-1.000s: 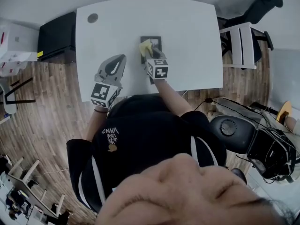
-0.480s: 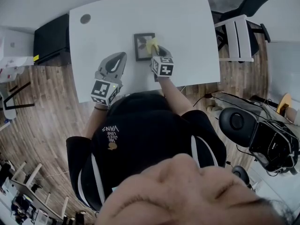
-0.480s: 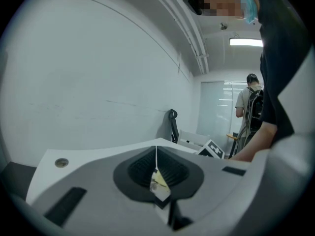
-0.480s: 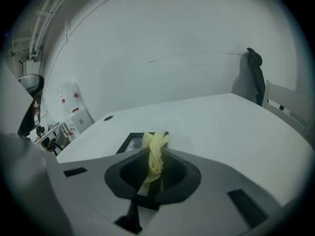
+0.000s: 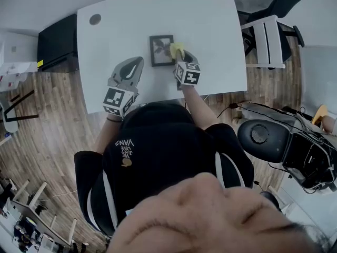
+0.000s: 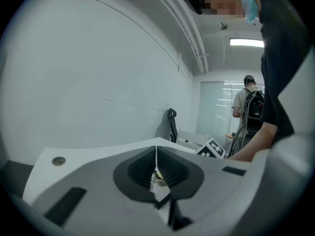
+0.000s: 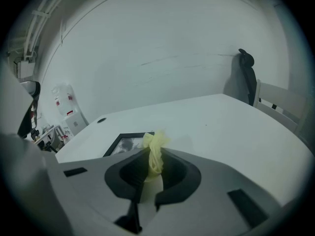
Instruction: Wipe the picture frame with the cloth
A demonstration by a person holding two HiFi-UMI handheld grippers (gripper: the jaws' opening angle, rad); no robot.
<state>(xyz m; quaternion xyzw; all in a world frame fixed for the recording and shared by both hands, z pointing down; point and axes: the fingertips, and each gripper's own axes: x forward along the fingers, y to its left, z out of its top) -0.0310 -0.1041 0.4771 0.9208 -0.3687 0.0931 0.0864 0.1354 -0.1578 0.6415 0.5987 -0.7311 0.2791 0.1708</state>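
While I watch the right gripper view, I see my right claw (image 7: 155, 168) pinching a bunched yellow cloth (image 7: 154, 151): the jaws are nearly shut, held apart only by the wad of fabric. The cloth sticks out a little past the tips. Just ahead of the claw and slightly to its left lies the picture frame (image 7: 129, 142), flat on the white table (image 7: 221, 127), black-edged with a dark print inside. From the head camera, the cloth sits over the frame's right edge. I cannot tell whether it presses on the frame or hangs just above it.

My left claw (image 6: 156, 168) is pressed together, the dark pads meeting along a thin seam with nothing between them. It sits over the near part of the table, and the frame lies ahead of it and to its right, a little apart from it. Whether its tips touch the tabletop I cannot tell. Off to its right, the marker cube (image 6: 212, 148) of the right claw shows in its view.
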